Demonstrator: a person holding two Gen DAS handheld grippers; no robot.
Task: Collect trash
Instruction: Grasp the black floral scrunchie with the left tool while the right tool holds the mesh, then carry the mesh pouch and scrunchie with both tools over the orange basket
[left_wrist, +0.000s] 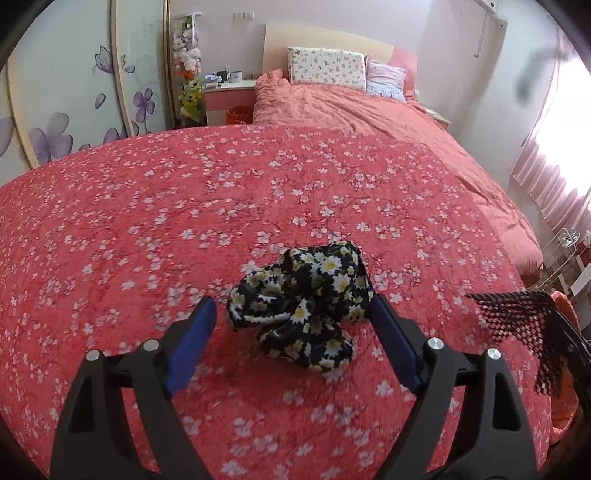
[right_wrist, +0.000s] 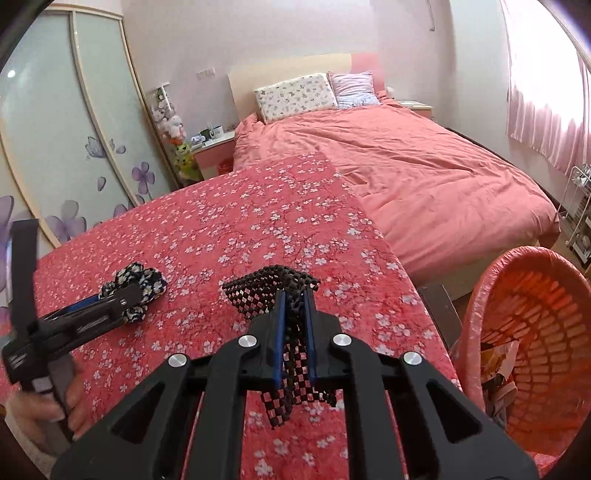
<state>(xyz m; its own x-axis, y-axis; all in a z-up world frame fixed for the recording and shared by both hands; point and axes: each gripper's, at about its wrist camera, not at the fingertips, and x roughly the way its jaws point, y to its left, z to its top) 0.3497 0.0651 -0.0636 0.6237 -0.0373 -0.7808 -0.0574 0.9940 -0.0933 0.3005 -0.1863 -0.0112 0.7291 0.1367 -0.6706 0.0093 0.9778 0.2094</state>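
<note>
My right gripper (right_wrist: 293, 295) is clamped on the black beaded mesh mat (right_wrist: 258, 291); my left gripper (left_wrist: 293, 314) is spread wide around the crumpled black daisy-print cloth (left_wrist: 306, 299).

Only my right view shows the orange plastic basket (right_wrist: 546, 295) beside the red blossom-print cover (right_wrist: 240, 221), with paper scraps inside. I count one mat, one cloth, one basket, two pillows.

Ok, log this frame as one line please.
left gripper: open around daisy cloth | right gripper: shut on black mesh | orange basket: at right
</note>
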